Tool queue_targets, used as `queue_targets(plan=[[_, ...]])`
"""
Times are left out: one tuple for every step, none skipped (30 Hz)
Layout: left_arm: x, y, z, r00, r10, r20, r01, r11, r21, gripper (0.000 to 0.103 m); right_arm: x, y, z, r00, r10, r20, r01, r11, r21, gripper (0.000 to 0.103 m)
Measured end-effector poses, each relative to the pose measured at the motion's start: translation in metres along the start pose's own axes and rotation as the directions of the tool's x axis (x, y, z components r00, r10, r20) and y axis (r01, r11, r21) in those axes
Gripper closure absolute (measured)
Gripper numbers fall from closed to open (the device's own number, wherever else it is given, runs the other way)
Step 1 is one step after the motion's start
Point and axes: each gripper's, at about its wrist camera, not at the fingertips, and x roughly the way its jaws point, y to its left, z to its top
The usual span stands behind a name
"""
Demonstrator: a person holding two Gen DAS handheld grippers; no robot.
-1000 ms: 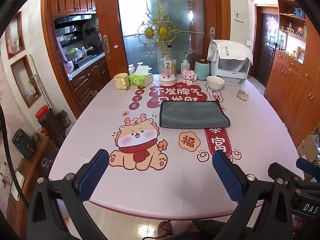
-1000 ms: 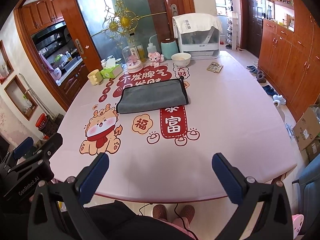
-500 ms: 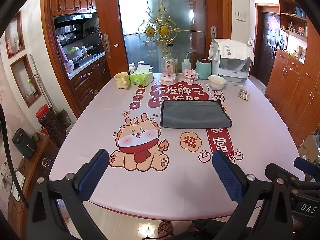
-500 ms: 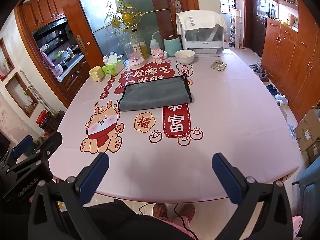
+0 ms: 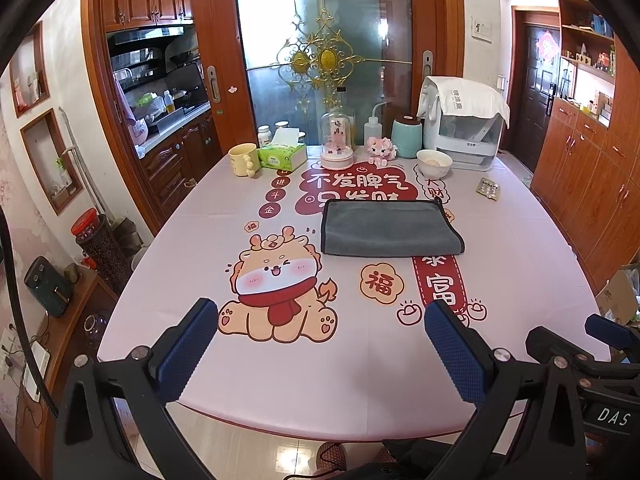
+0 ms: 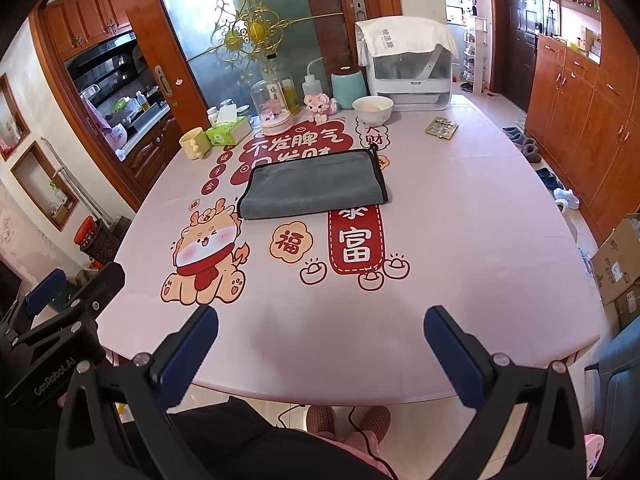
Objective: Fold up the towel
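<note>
A grey towel (image 5: 386, 227) lies folded flat in the middle of the pink printed table (image 5: 360, 360), its black-edged open side to the right. It also shows in the right wrist view (image 6: 314, 184). My left gripper (image 5: 320, 332) is open and empty above the table's near edge, well short of the towel. My right gripper (image 6: 320, 336) is open and empty, also at the near edge. The right gripper shows at the right of the left wrist view (image 5: 608, 328); the left gripper shows at the left of the right wrist view (image 6: 48, 292).
Along the far edge stand a yellow mug (image 5: 243, 159), a green tissue box (image 5: 282, 156), a glass dome (image 5: 337, 140), a pink toy (image 5: 382, 150), a teal canister (image 5: 406, 136), a white bowl (image 5: 434, 161) and a covered white appliance (image 5: 464, 128). A blister pack (image 5: 488, 189) lies far right.
Both grippers have moved slightly forward toward the table; the towel appears a little nearer. The towel itself has not moved and both grippers stay open.
</note>
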Motion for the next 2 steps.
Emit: queue_targets(plan=[[-0.0001,0.0002,-0.0001,1.0,0.0,0.0,0.0,1.0,0.0,0.0,0.0,0.0,0.0001,1.0,0.001,0.0,-0.001,1.0,0.0,0.0],[0.0001,0.0001,0.0007,1.0,-0.001,-0.001,0.001,1.0,0.0,0.0,0.0003,0.0004,-0.0001,1.0,0.001,-0.001,-0.001,1.0,0.0,0.0]])
